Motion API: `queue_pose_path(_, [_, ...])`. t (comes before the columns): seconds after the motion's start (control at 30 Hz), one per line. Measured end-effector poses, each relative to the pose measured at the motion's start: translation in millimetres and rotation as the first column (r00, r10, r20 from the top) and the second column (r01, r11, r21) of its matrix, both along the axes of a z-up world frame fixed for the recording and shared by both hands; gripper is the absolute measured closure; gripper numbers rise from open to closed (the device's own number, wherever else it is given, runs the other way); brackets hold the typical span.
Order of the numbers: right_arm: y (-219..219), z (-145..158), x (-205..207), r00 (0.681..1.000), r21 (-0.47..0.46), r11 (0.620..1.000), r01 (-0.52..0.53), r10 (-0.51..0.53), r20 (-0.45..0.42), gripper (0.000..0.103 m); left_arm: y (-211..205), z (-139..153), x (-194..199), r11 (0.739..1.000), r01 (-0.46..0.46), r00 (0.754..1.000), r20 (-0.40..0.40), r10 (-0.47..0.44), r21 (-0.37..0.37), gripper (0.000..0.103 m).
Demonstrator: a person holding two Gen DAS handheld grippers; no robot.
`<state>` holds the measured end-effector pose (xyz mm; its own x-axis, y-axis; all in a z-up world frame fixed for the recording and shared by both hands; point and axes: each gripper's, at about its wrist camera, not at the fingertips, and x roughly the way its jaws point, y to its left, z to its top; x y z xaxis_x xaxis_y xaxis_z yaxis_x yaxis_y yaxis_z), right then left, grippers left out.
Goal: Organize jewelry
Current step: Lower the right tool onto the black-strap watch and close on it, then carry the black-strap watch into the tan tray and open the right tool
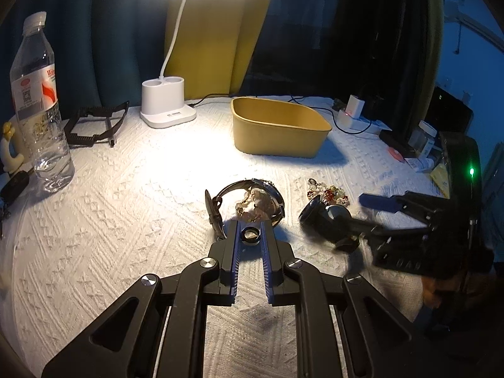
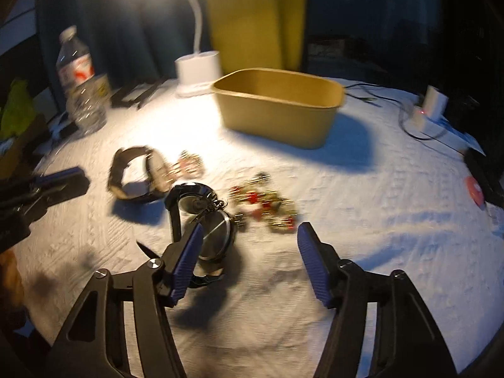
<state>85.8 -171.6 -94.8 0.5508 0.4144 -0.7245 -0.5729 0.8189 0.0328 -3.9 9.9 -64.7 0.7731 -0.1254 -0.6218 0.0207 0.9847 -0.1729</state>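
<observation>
My left tongs [image 1: 251, 230] pinch a dark ring [image 1: 250, 235], bound for the yellow bin [image 1: 277, 126]. My right tongs [image 2: 249, 239] gape wide and empty over the black watch [image 2: 201, 217], its next pick.

Left tongs [image 1: 251, 230]: matte black angular linkage arms with cut-out slots, round silver screw heads at the pivots, and 2 blue ribbed finger pads [image 1: 233, 252]. Right tongs [image 2: 249, 239] match, blue ribbed pads [image 2: 310, 256] on black arms.

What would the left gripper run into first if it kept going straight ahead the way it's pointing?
Probably the watch with the gold bracelet on it, just past the ring between the left gripper jaws; depth is unclear.
</observation>
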Motion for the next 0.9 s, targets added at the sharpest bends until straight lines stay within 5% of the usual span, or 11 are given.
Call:
queue_pose_path(0.33, [18,2,-15,0.996,-0.042,0.997,-0.069,0.071,0.047,0.085,7,-1,-3,1.000,-0.020,1.000,-0.005,0.019,-0.008,0.089])
queue_pose_path(0.9, [15,21,-30,0.987,-0.031,0.996,-0.088,0.091,0.134,0.095,-3,5,-5,1.000,-0.001,1.000,0.007,0.001,0.006,0.089])
